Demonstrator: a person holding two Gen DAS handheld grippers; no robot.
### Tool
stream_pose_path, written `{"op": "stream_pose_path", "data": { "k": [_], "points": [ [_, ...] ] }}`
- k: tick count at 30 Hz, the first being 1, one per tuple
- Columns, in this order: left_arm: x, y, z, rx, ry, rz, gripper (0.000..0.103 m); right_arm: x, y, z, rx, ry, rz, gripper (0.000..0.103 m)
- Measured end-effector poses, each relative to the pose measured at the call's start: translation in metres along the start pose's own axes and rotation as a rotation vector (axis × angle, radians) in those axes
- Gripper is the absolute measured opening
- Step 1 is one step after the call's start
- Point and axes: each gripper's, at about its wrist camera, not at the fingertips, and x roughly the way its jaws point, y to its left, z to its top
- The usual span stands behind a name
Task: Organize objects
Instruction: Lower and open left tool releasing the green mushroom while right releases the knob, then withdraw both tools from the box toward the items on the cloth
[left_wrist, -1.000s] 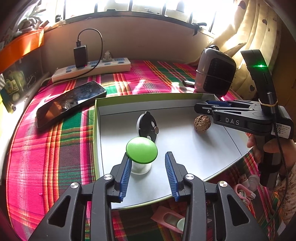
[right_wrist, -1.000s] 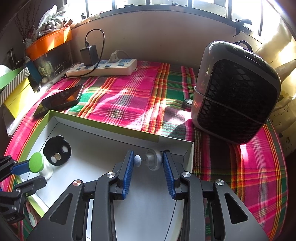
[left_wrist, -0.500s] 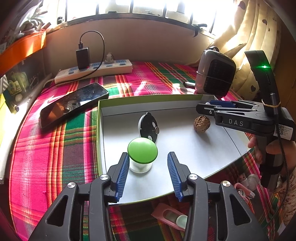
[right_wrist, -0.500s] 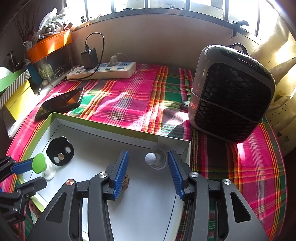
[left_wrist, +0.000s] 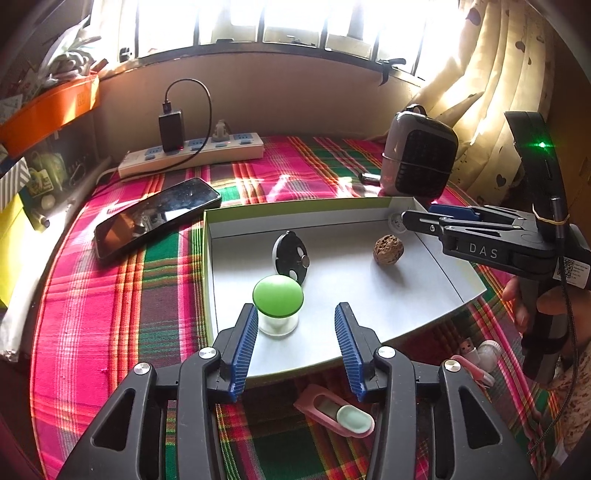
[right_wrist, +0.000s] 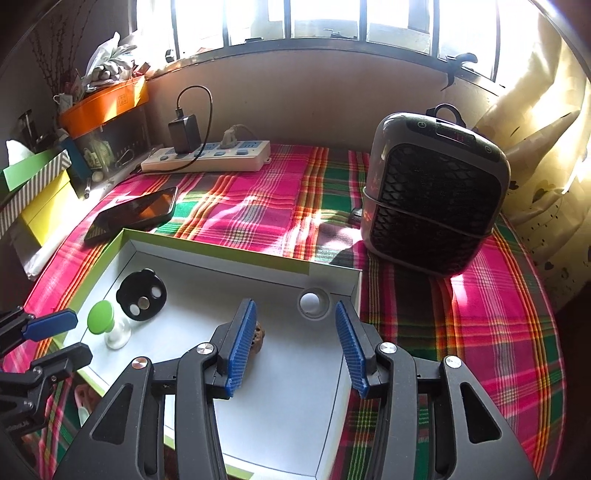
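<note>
Four items in the shallow box, both grippers empty.
Left gripper fingers apart by 1 green-capped jar; right gripper fingers apart near 1 white knob. Also 1 black disc and 1 walnut; outside: 1 phone.

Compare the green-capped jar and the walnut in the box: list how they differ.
Colour: the green-capped jar has a smooth bright green lid over a pale clear body; the walnut is brown and pitted.
Shape: the jar stands upright with a wide flat-domed cap; the walnut is a rough ball.
Place: the jar sits near the box's left wall, just ahead of the left gripper; the walnut lies toward the right side.
Both rest on the floor of the box, ungripped.
</note>
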Motion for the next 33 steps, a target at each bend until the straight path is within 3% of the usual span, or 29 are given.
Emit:
{"op": "stream_pose_path", "data": {
  "k": [16, 33],
  "points": [
    [-0.027, 0.001, -0.017, -0.018, -0.015, -0.009, 0.043, -0.042, -0.002, -0.028, 0.037, -0.059, 0.014, 0.046],
    [-0.024, -0.003, -0.045, -0.077, 0.042, -0.049, 0.046, -0.078, -0.003, -0.086, 0.055, -0.079, -0.002, 0.046]
  ]
}}
